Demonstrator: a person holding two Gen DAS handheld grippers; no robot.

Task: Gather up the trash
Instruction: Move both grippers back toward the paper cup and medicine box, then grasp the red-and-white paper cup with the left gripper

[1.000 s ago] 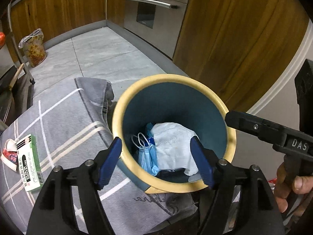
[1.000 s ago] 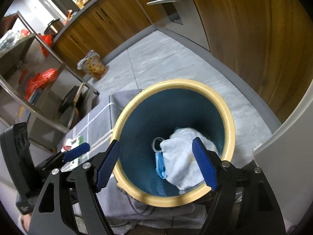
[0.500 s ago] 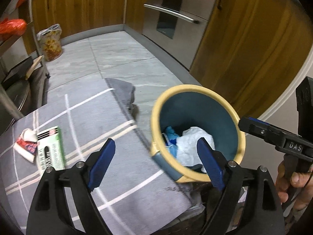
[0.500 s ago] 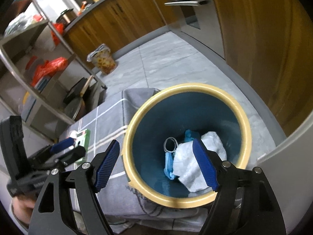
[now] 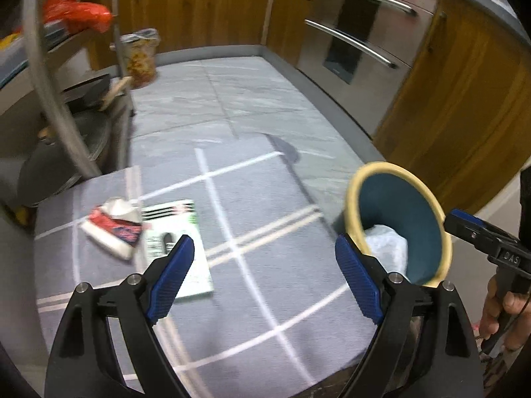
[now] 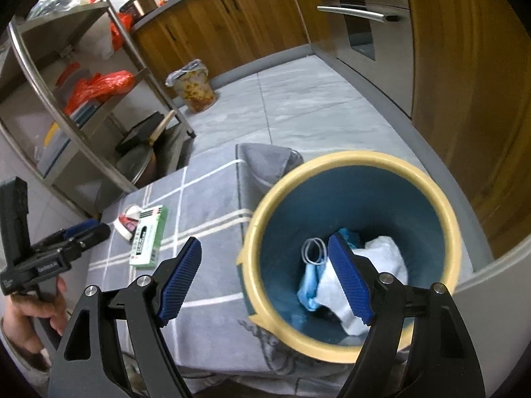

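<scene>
Over the gray cloth (image 5: 252,199) I see my left gripper (image 5: 262,275), its 2 fingers wide apart after opening more, holding nothing. Below it lie a green box (image 5: 179,248) and a red and white wrapper (image 5: 114,229). My right gripper (image 6: 265,278) hangs wide open and empty over the bin (image 6: 351,165), with a white tissue (image 6: 385,255) and blue mask (image 6: 307,285) inside.

A grey cloth with white grid lines (image 5: 252,232) is spread over the table. A steel wire shelving rack (image 6: 66,109) is seen at 10 o'clock, bearing an orange plastic bag (image 6: 99,86). Wooden cabinets (image 6: 232,26) and a stainless oven front (image 5: 358,46) are noted at 12 to 2 o'clock.
</scene>
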